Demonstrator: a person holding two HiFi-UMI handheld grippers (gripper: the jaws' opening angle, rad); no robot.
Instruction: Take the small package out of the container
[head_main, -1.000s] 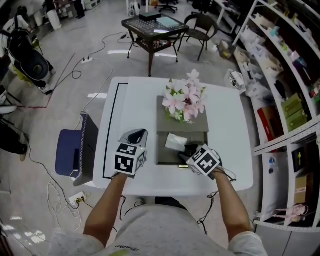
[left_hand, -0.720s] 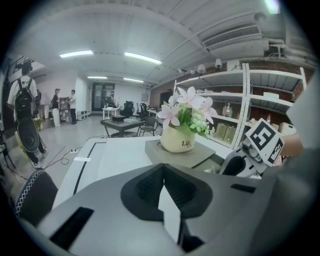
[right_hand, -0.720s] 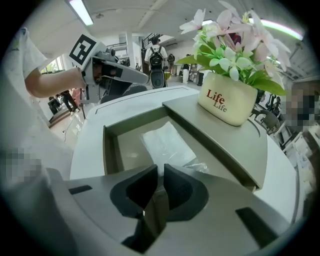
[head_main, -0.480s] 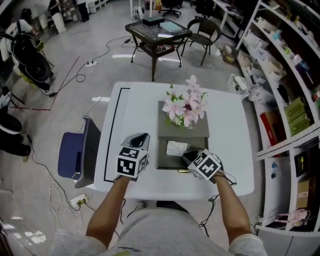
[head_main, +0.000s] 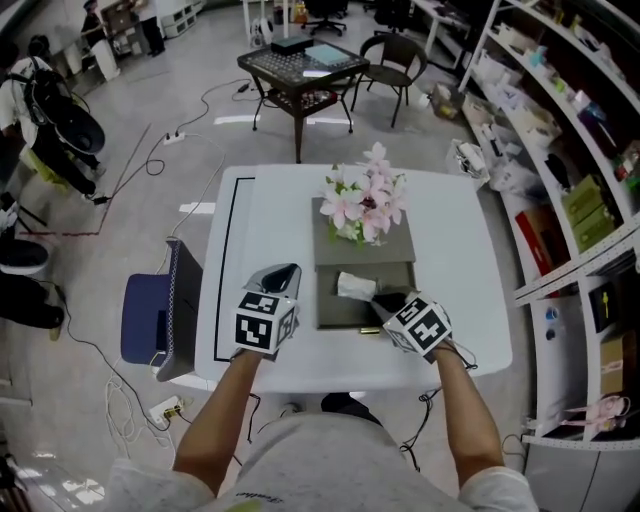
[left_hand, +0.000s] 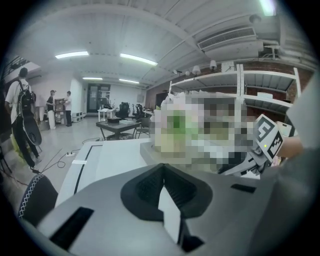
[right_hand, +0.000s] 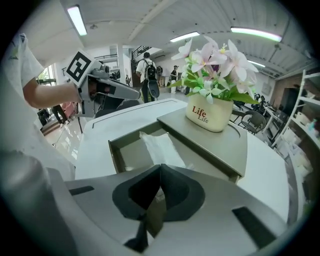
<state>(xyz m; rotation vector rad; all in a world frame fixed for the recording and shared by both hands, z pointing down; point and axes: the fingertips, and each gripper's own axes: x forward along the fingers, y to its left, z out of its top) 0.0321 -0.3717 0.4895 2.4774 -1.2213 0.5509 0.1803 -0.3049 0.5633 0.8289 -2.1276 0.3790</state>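
Note:
A small white package (head_main: 355, 285) lies in the open compartment of a grey container (head_main: 330, 318) on the white table (head_main: 270, 210). In the right gripper view the package (right_hand: 160, 147) runs from the compartment's far wall down into my jaws. My right gripper (head_main: 384, 299) reaches into the compartment from its near right corner. Its jaws (right_hand: 160, 189) are shut, with the package's near edge pinched between them. My left gripper (head_main: 281, 273) hovers over bare table left of the container, and its jaws (left_hand: 161, 187) are shut on nothing.
A pot of pink flowers (head_main: 362, 200) stands on the container's closed lid (head_main: 365, 250), just beyond the compartment. A small brass-coloured item (head_main: 368, 330) lies at the container's front. A blue chair (head_main: 150, 320) stands left of the table and shelves (head_main: 580, 200) line the right.
My right gripper has gone from open to shut at the package's near edge inside the compartment. The left gripper has stayed in place.

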